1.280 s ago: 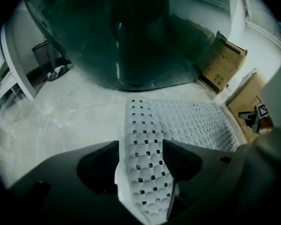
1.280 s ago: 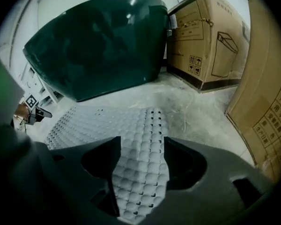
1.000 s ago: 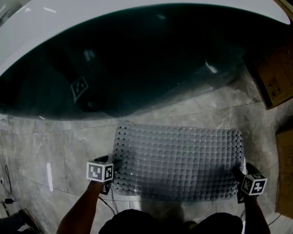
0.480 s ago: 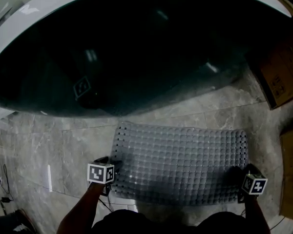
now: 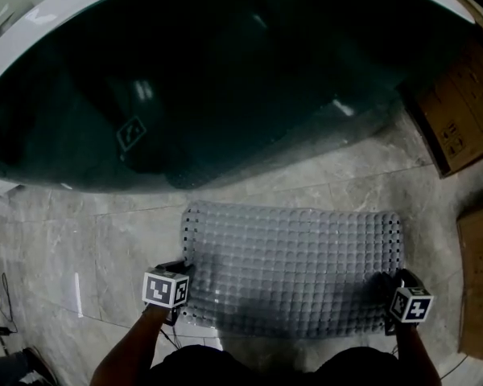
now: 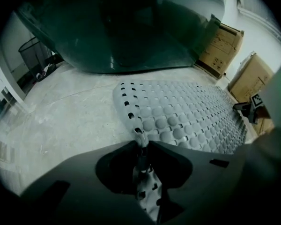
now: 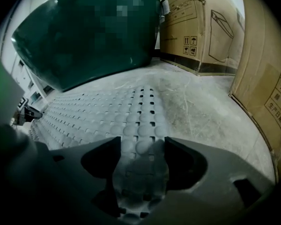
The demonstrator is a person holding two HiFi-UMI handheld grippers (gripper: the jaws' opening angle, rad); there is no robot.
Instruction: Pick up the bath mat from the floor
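A grey, bumpy bath mat [image 5: 294,268] with rows of holes lies flat on the stone floor in front of the tub. My left gripper [image 5: 177,286] is at its near left corner. In the left gripper view the jaws are closing and pinch a raised fold of the mat's edge [image 6: 141,142] between them. My right gripper [image 5: 396,294] is at the near right corner. Its jaws [image 7: 143,146] are closing but still stand apart, with the mat's end [image 7: 140,125] lying in the gap.
A dark green bathtub [image 5: 225,79] with a white rim fills the far side. Cardboard boxes stand at the right [image 5: 459,111] and near right [image 5: 479,280]. A wire basket [image 6: 35,50] stands at the left. Cables [image 5: 4,316] lie on the floor at the near left.
Both grippers stay at the mat's near corners. The right one has edged slightly left, further onto the mat. The mat still lies on the floor.
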